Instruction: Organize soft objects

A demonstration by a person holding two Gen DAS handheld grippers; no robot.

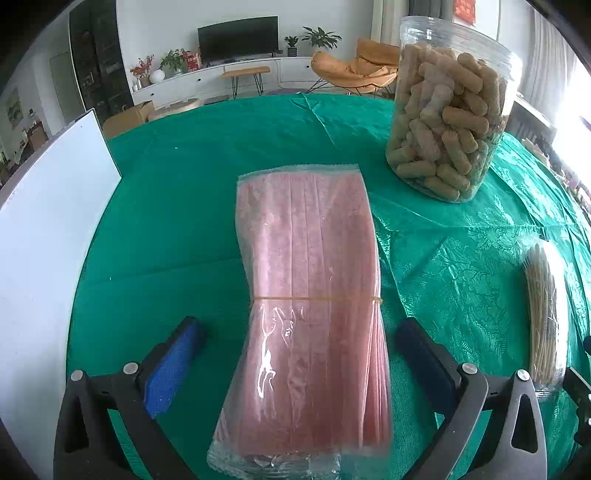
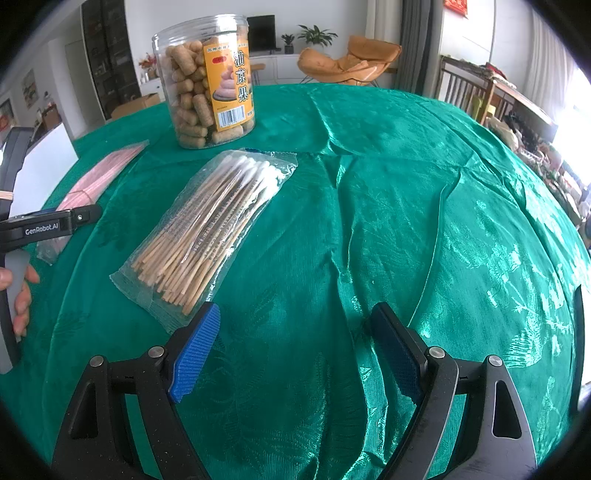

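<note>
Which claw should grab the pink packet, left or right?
The left one, probably. The left claw is open with the pink packet lying right between its blue pads. The right claw is open over bare green cloth, nearer the cotton swab bag.

The left gripper (image 2: pixel 79 216) reads "GenRobot.AI"; the snack jar (image 2: pixel 205 79) label shows "油京果" (plus a barcode).

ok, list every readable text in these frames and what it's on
"GenRobot.AI": side of the left hand-held gripper.
"油京果": orange label on the snack jar.
Smaller print and barcode digits on that label: too small to read.
Printing on the cotton swab packet: blurred, unreadable.
Red wall sign: unreadable.
</note>
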